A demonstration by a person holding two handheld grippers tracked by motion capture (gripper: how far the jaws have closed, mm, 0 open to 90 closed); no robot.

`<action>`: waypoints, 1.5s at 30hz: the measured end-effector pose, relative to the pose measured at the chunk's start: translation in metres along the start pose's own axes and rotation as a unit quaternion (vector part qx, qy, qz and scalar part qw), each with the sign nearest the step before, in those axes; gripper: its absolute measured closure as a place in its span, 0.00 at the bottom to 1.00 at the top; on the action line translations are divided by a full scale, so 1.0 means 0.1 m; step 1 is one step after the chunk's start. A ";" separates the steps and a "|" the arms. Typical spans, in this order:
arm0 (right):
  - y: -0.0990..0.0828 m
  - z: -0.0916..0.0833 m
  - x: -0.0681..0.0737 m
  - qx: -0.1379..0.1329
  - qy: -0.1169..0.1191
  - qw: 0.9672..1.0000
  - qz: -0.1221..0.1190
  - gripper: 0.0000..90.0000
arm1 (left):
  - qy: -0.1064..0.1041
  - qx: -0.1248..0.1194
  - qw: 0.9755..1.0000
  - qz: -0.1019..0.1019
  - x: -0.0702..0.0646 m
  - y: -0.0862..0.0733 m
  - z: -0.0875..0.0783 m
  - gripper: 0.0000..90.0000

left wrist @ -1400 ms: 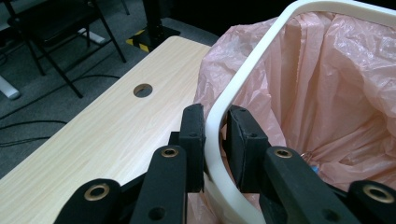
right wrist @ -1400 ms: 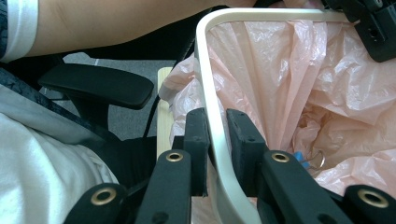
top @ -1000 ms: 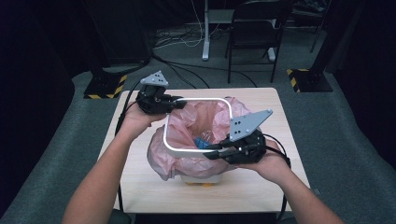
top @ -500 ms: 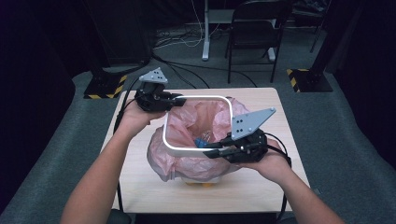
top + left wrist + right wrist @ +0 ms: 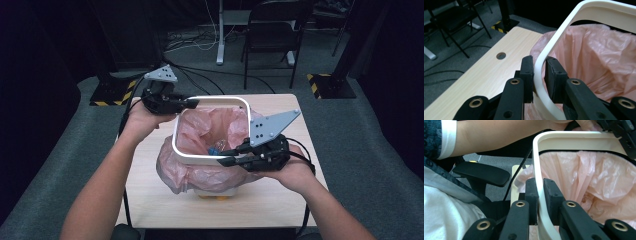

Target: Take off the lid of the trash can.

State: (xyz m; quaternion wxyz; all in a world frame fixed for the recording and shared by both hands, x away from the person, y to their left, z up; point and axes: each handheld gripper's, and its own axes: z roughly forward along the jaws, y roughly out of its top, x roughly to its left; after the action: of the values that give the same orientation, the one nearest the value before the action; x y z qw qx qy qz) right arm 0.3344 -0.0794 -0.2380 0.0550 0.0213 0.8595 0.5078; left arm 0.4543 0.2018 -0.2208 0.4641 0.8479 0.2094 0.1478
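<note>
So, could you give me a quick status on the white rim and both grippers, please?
Left gripper shut on white rim. Right gripper has just been closing, clamped on it. Pink bag beneath, nothing blocking.

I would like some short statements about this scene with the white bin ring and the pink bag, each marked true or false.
1. The left hand-held gripper has the white plastic rectangular ring between its jaws. True.
2. The thin pink plastic bag is blue. False: it is pink.
3. The right hand-held gripper clamps the same ring, its jaws having just been closing. True.
4. The ring lies flat on the light wooden table. False: it is held up above the table, around the bag.
5. A black folding chair stands on the table. False: it stands on the floor behind the table.
</note>
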 end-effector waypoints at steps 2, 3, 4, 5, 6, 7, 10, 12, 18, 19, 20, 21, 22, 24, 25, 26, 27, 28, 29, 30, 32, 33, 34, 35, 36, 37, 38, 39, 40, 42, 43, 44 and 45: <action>0.03 -0.02 0.02 -0.003 0.002 1.000 -0.006 0.93 | 0.000 -0.002 1.000 0.005 -0.01 0.03 -0.02 0.85; 0.05 -0.02 0.02 -0.004 0.002 1.000 -0.007 0.93 | -0.001 -0.003 1.000 0.005 -0.01 0.05 -0.03 0.85; 0.06 -0.03 0.03 -0.005 0.002 1.000 -0.008 0.93 | -0.002 -0.002 1.000 0.005 -0.01 0.06 -0.04 0.85; 0.07 -0.04 0.03 -0.006 0.002 1.000 -0.009 0.93 | -0.003 -0.003 1.000 0.006 -0.01 0.06 -0.04 0.85; 0.07 -0.04 0.03 -0.005 0.003 1.000 -0.010 0.93 | -0.003 -0.004 1.000 0.005 -0.01 0.06 -0.04 0.85; 0.07 -0.04 0.03 -0.005 0.004 1.000 -0.010 0.93 | -0.004 -0.004 1.000 0.005 -0.01 0.06 -0.04 0.85; 0.07 -0.04 0.02 -0.003 0.007 1.000 -0.010 0.93 | -0.005 -0.008 1.000 0.003 -0.01 0.06 -0.04 0.85; 0.07 -0.04 0.02 -0.004 0.008 1.000 -0.011 0.93 | -0.002 -0.008 1.000 0.001 -0.01 0.07 -0.03 0.83; 0.08 -0.05 0.03 -0.008 0.009 1.000 -0.013 0.93 | 0.012 -0.018 1.000 -0.009 0.00 0.05 -0.05 0.69; 0.08 -0.05 0.03 -0.007 0.007 1.000 -0.014 0.93 | 0.014 -0.024 1.000 -0.011 0.01 0.04 -0.06 0.66; 0.07 -0.04 0.04 -0.006 0.005 1.000 -0.014 0.93 | 0.017 -0.032 0.999 -0.015 0.01 0.04 -0.07 0.63; 0.07 -0.04 0.03 -0.004 0.005 1.000 -0.014 0.93 | 0.017 -0.038 0.999 -0.021 0.02 0.03 -0.08 0.60; 0.07 -0.04 0.03 -0.004 0.005 1.000 -0.013 0.93 | 0.017 -0.043 0.999 -0.025 0.03 0.03 -0.09 0.57; 0.06 -0.04 0.04 -0.002 0.004 1.000 -0.012 0.93 | 0.020 -0.047 0.998 -0.027 0.03 0.03 -0.12 0.55; 0.05 -0.04 0.04 -0.001 0.002 1.000 -0.013 0.93 | 0.020 -0.048 0.998 -0.026 0.03 0.03 -0.13 0.54; 0.05 -0.04 0.04 -0.001 0.000 1.000 -0.013 0.93 | 0.021 -0.049 0.998 -0.026 0.02 0.03 -0.14 0.54; 0.05 -0.05 0.04 -0.001 -0.001 1.000 -0.014 0.93 | 0.022 -0.051 0.998 -0.025 0.02 0.03 -0.16 0.53; 0.04 -0.05 0.04 -0.002 -0.003 1.000 -0.013 0.93 | 0.023 -0.054 0.998 -0.024 0.02 0.03 -0.18 0.53; 0.03 -0.06 0.04 -0.004 -0.006 1.000 -0.011 0.93 | 0.023 -0.057 0.998 -0.024 0.01 0.03 -0.21 0.53; 0.03 -0.08 0.03 -0.005 -0.009 1.000 -0.010 0.93 | 0.024 -0.061 0.998 -0.025 0.01 0.03 -0.23 0.53; 0.01 -0.10 0.01 -0.007 -0.015 1.000 -0.007 0.93 | 0.026 -0.067 0.997 -0.026 0.00 0.02 -0.28 0.52; 0.00 -0.12 0.01 -0.008 -0.018 1.000 -0.005 0.93 | 0.027 -0.069 0.997 -0.025 -0.01 0.01 -0.31 0.52; -0.01 -0.13 0.00 -0.009 -0.022 1.000 -0.003 0.93 | 0.028 -0.070 0.997 -0.025 -0.01 0.00 -0.33 0.52; -0.02 -0.15 0.00 -0.011 -0.026 1.000 -0.001 0.93 | 0.029 -0.070 0.997 -0.026 -0.01 -0.02 -0.35 0.52; -0.03 -0.17 -0.01 -0.012 -0.030 0.999 0.000 0.93 | 0.030 -0.072 0.997 -0.025 -0.02 -0.04 -0.37 0.52; -0.05 -0.19 -0.01 -0.014 -0.034 0.999 0.002 0.93 | 0.031 -0.073 0.997 -0.026 -0.02 -0.05 -0.39 0.52; -0.06 -0.21 -0.02 -0.017 -0.038 0.999 0.003 0.93 | 0.031 -0.073 0.996 -0.027 -0.02 -0.07 -0.40 0.52; -0.07 -0.23 -0.03 -0.018 -0.043 0.999 0.005 0.93 | 0.031 -0.076 0.996 -0.028 -0.03 -0.08 -0.41 0.52; -0.08 -0.24 -0.03 -0.020 -0.046 0.999 0.006 0.93 | 0.030 -0.075 0.996 -0.026 -0.04 -0.11 -0.42 0.52; -0.10 -0.28 -0.05 -0.022 -0.055 0.998 0.011 0.93 | 0.029 -0.074 0.997 -0.026 -0.05 -0.15 -0.43 0.52; -0.11 -0.30 -0.06 -0.023 -0.059 0.998 0.013 0.93 | 0.027 -0.073 0.997 -0.027 -0.06 -0.17 -0.44 0.52; -0.12 -0.32 -0.07 -0.024 -0.063 0.998 0.015 0.93 | 0.025 -0.073 0.997 -0.027 -0.06 -0.19 -0.44 0.52; -0.14 -0.33 -0.09 -0.025 -0.068 0.997 0.017 0.93 | 0.024 -0.073 0.997 -0.027 -0.07 -0.21 -0.44 0.52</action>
State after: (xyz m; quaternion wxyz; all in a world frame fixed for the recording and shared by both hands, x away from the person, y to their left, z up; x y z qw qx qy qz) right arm 0.3392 -0.1159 -0.2333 0.1053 0.0687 0.8403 0.5273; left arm 0.4237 0.2405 -0.2158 0.5235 0.8020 0.2315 0.1706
